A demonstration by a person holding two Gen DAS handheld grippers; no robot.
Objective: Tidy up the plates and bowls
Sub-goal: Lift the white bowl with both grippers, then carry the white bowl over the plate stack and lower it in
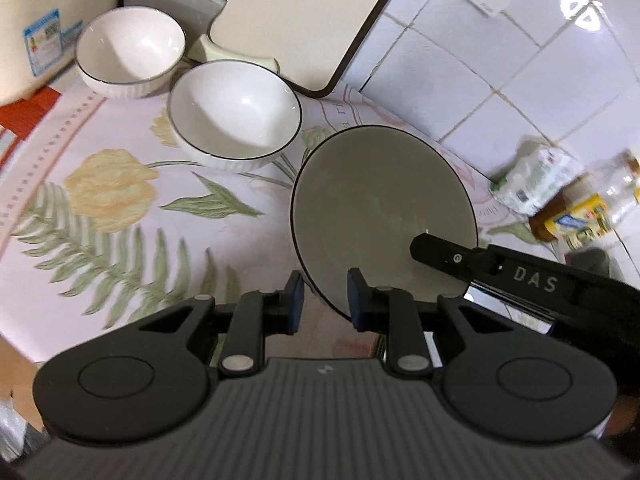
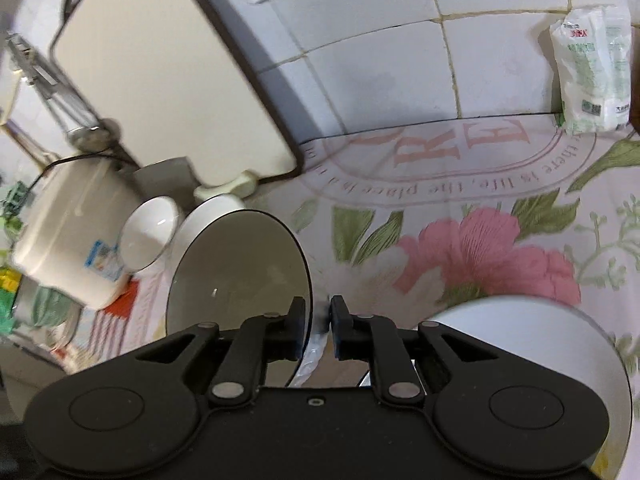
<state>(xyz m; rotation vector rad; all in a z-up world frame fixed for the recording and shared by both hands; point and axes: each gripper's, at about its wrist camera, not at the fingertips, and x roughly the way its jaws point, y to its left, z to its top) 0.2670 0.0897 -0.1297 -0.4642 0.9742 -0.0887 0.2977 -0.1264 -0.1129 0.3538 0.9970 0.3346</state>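
The left gripper (image 1: pixel 323 300) pinches the lower rim of a round grey plate with a thin dark edge (image 1: pixel 380 216); its blue-padded jaws sit on either side of that rim. The plate is tilted, held off the floral-printed cloth covering the counter (image 1: pixel 120 200), in the lower right centre of the left wrist frame. The right gripper (image 2: pixel 317 326) grips the same plate (image 2: pixel 240 272) on its opposite edge, its jaws nearly pressed together on the thin rim; in the left wrist view its black finger marked "DAS" (image 1: pixel 480 266) lies over the plate's lower right part.

Two white ribbed bowls with dark rims stand on the cloth: one (image 1: pixel 130 52) in the upper left of the left wrist frame, the other (image 1: pixel 236 114) just beside it, nearer the plate. Behind them a cream cutting board with a dark border (image 1: pixel 280 20) leans against the white tiled wall (image 1: pixel 500 92). A cream appliance with a blue label (image 1: pixel 28 32) stands at the far left. At the right edge of the left wrist frame lie a white and green packet (image 1: pixel 536 176) and blurred bottles (image 1: pixel 580 216). Another white dish (image 2: pixel 540 340) shows at the lower right of the right wrist frame.
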